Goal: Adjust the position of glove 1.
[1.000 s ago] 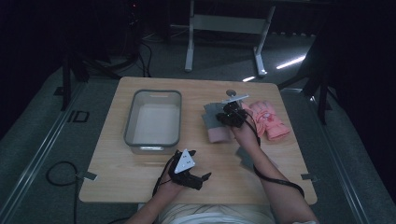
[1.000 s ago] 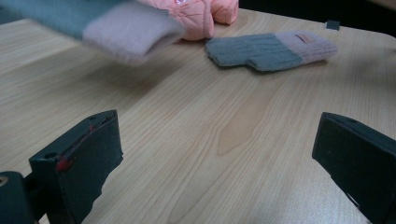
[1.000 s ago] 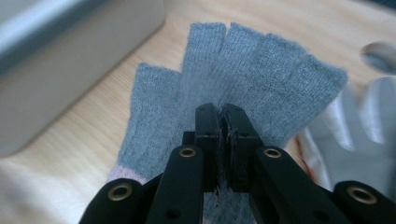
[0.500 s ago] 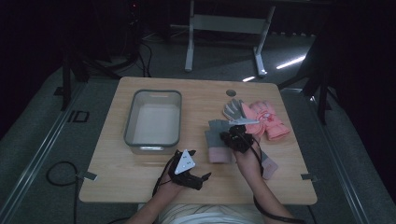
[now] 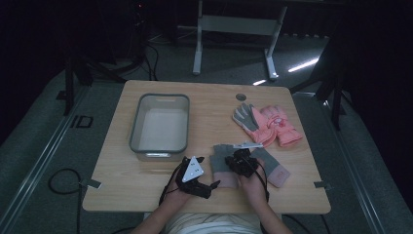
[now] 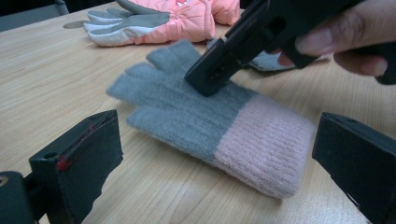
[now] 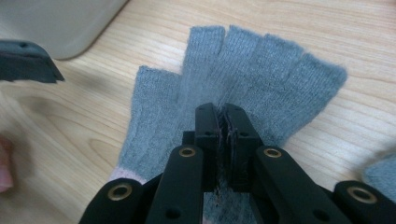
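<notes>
- The right gripper (image 7: 227, 122) has its black jaws pressed together on a pinch of grey knit at the middle of the glove (image 7: 243, 74); loose fibres show between the pads.
- In the left gripper view that same gripper (image 6: 205, 81) comes in from the upper right, its blunt tip set on the glove's grey part just below the finger stubs.
- The left gripper (image 6: 215, 154) has its two blocky jaws spread wide, one either side of the glove (image 6: 205, 121), touching nothing; a red mark shows on one jaw's edge.
- The glove is fingerless: ribbed grey wool with short open finger ends and a soft pink ribbed cuff. It lies flat on the table's near edge, cuff towards the person, between the two grippers (image 5: 225, 163).
- A second grey and pink glove (image 5: 272, 168) lies just right of it, partly under the right hand (image 5: 253, 183).
- Further off and to the right lie padded pink mitts (image 5: 275, 124) with smooth grey palms.
- A shallow grey tray (image 5: 160, 146) with rounded corners sits far left of the gloves.
- The table (image 5: 146, 185) is pale wood with a fine grain.
</notes>
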`<state>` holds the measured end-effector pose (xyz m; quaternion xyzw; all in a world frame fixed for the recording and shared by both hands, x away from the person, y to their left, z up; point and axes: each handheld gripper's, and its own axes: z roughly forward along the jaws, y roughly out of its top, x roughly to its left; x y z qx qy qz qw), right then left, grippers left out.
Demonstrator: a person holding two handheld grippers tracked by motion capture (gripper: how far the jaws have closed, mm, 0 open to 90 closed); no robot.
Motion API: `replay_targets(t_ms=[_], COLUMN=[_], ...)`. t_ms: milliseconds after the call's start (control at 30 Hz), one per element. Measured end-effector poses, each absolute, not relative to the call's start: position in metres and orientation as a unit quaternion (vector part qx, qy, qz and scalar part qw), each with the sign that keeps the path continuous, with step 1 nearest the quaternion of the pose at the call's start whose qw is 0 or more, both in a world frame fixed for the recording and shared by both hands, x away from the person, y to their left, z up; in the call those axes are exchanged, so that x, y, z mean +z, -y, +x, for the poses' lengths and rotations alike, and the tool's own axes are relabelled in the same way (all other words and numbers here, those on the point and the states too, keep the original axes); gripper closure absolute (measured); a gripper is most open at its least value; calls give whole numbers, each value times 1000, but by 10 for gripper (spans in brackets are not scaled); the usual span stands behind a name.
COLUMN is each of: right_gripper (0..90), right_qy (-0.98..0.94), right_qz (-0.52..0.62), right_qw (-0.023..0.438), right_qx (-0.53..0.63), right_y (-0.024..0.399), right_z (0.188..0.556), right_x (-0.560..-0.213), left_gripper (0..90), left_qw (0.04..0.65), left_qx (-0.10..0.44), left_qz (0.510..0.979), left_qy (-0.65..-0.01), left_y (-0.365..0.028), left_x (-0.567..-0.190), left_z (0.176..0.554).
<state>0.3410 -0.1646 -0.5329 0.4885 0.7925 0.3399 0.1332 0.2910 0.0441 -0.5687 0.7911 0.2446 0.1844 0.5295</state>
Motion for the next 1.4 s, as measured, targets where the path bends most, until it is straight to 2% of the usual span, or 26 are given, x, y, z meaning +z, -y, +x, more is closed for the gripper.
replay_targets(t_ms=[233, 467, 533, 667, 800, 933, 1067, 1400], right_gripper=[815, 771, 737, 704, 680, 675, 665, 662], right_qy=[-803, -802, -800, -800, -811, -817, -835, -871], right_qz=[485, 481, 483, 465, 432, 416, 385, 346], right_qw=[132, 137, 125, 132, 161, 169, 197, 168], right_qx=[321, 328, 333, 354, 360, 361, 339, 307], right_y=[161, 161, 162, 172, 195, 220, 262, 314], right_z=[346, 346, 348, 350, 355, 359, 363, 361], right_x=[-549, -551, -550, -536, -521, -515, -515, -535], left_gripper=[11, 11, 11, 11, 11, 11, 11, 11], left_qw=[529, 530, 528, 529, 528, 528, 528, 528], left_qx=[185, 182, 183, 182, 182, 182, 181, 182], left_qz=[791, 790, 792, 791, 792, 792, 791, 791], left_qy=[-245, -248, -246, -247, -246, -247, -249, -250], left_y=[-44, -44, -44, -45, -44, -44, -44, -44], left_x=[-569, -569, -569, -569, -569, -569, -569, -569], left_z=[291, 292, 291, 292, 292, 292, 292, 292])
